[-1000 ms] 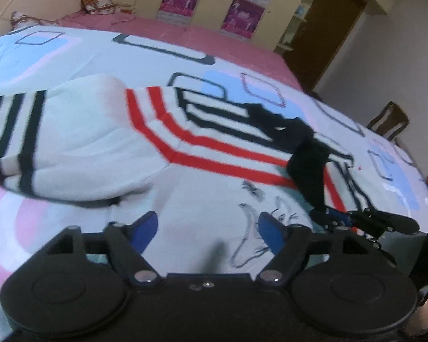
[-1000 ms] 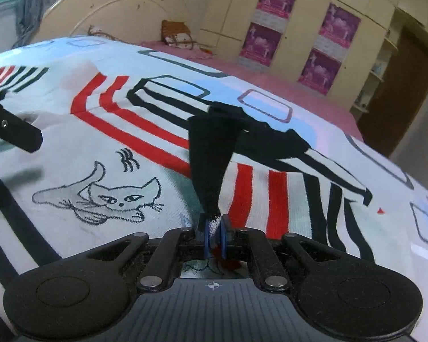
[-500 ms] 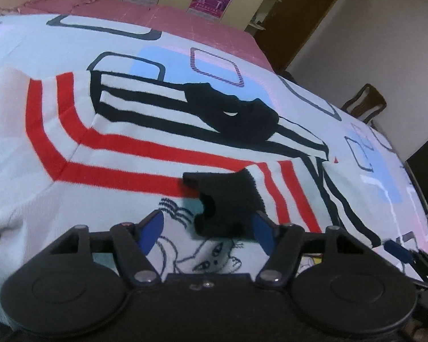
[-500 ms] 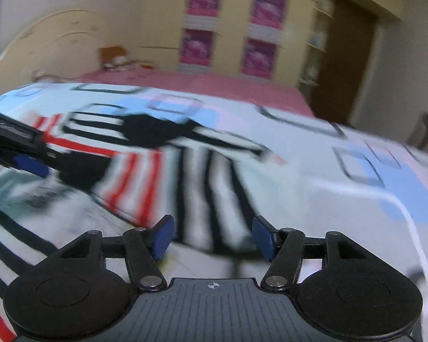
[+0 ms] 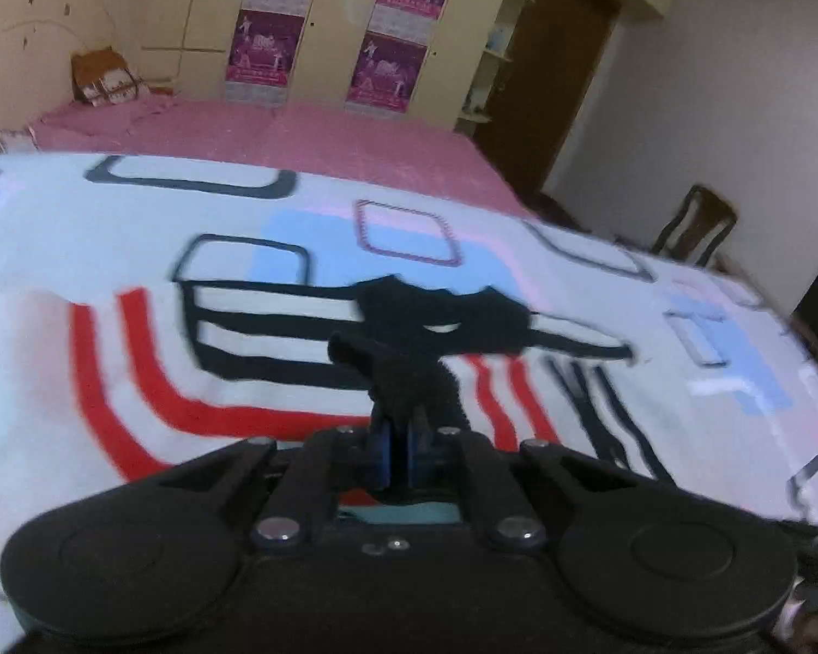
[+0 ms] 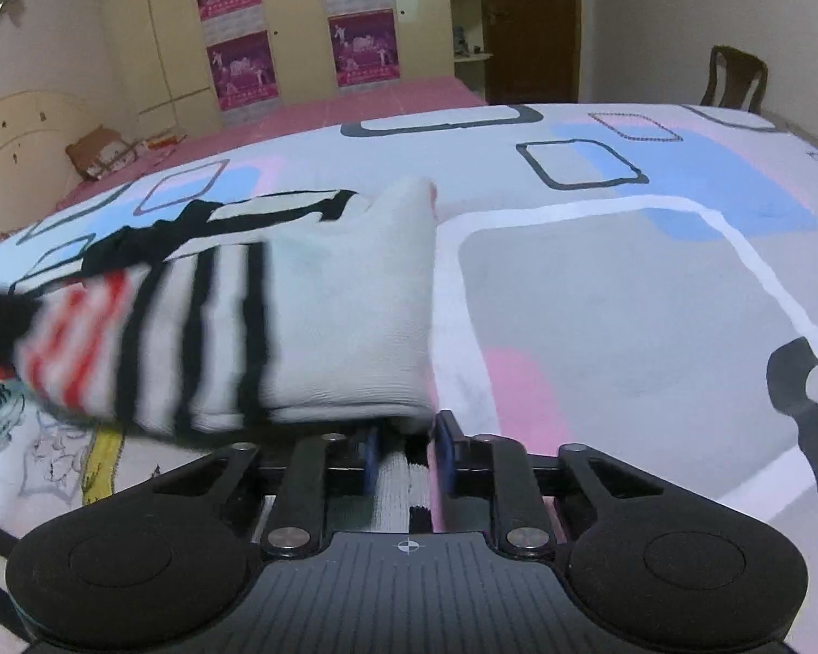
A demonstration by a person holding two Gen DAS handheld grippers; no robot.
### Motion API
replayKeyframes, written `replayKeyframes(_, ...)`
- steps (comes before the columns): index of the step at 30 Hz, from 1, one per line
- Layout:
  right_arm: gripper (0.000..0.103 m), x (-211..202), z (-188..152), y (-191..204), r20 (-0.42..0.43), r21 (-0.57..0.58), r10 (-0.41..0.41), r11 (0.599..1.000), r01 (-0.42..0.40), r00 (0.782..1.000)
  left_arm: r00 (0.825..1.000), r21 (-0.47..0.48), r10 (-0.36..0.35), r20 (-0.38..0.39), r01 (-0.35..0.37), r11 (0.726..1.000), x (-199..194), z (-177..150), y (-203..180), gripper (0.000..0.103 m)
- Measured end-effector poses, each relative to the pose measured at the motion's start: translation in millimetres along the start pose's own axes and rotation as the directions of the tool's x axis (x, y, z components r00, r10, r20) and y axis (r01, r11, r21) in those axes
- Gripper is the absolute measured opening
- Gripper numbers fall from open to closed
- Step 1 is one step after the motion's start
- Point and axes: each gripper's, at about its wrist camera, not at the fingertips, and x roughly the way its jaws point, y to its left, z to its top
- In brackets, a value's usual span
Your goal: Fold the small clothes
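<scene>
Striped sweater (image 5: 278, 359) spread on the patterned bedspread (image 5: 136, 218), pinched at 2 places by 2 grippers.

The white knit sweater, with red and black stripes and a black collar (image 5: 452, 321), lies flat on the bed; its body runs toward the collar, away from the left wrist camera. The left gripper (image 5: 400, 449) has its blue pads pressed together on a black cuff (image 5: 403, 381) lifted just in front of the collar. In the right wrist view a folded sleeve (image 6: 311, 321) lies across the sweater, its long axis running left to right, white end toward the gripper. The right gripper (image 6: 407, 460) is nearly closed, pinching the sleeve's white edge between its fingers. Beyond the bed stand a wardrobe (image 6: 300, 27) with 4 purple posters and a wooden chair (image 6: 736, 79).
</scene>
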Motion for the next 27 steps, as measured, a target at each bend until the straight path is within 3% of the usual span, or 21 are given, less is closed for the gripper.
replayKeyframes(3, 0.018, 8, 0, -1, 0.007, -0.008, 0.001, 1.000, -0.001, 1.000, 0.997, -0.012, 0.005, -0.083, -0.006, 1.000, 18, -7, 14, 0.005)
replayKeyframes(9, 0.018, 17, 5, 2, -0.004, -0.023, 0.008, 1.000, -0.008, 1.000, 0.995, 0.009, 0.023, -0.095, -0.022, 1.000, 27, -15, 13, 0.006)
replayKeyframes(11, 0.018, 14, 8, 2, -0.018, -0.038, 0.013, 0.999, -0.013, 1.000, 0.994, 0.056, 0.034, -0.102, -0.029, 0.998, 25, -18, 12, 0.016)
replayKeyframes(13, 0.018, -5, 10, 1, 0.058, -0.042, 0.024, 0.999, -0.021, 0.998, 0.992, 0.099, 0.106, -0.068, -0.099, 0.990, 12, -17, 10, 0.031)
replayKeyframes(15, 0.018, -27, 11, 2, 0.137, -0.067, 0.040, 0.997, -0.031, 0.990, 0.988, 0.129, 0.156, 0.008, -0.155, 0.979, -9, -16, 6, 0.030)
replayKeyframes(17, 0.018, -30, 14, 7, 0.134, -0.080, 0.038, 0.996, -0.027, 0.990, 0.992, 0.129, 0.117, 0.049, -0.122, 0.984, -22, -16, -10, 0.030)
replayKeyframes(19, 0.018, -16, 18, 17, 0.094, -0.065, 0.063, 0.996, -0.057, 0.994, 0.999, 0.202, 0.027, 0.025, -0.031, 0.979, -14, -20, -45, 0.035)
replayKeyframes(22, 0.018, 7, 23, 47, 0.046, -0.091, 0.143, 0.986, -0.138, 0.989, 0.999, 0.271, -0.041, -0.014, 0.043, 0.962, 11, -32, -86, 0.048)
replayKeyframes(25, 0.018, 18, 22, 74, 0.007, -0.164, 0.209, 0.965, -0.205, 0.978, 0.999, 0.280, -0.030, -0.042, 0.041, 0.959, 31, -38, -92, 0.049)
replayKeyframes(27, 0.018, 20, 18, 70, 0.021, -0.197, 0.154, 0.969, -0.147, 0.988, 0.999, 0.274, 0.011, -0.037, -0.001, 0.962, 31, -38, -75, 0.050)
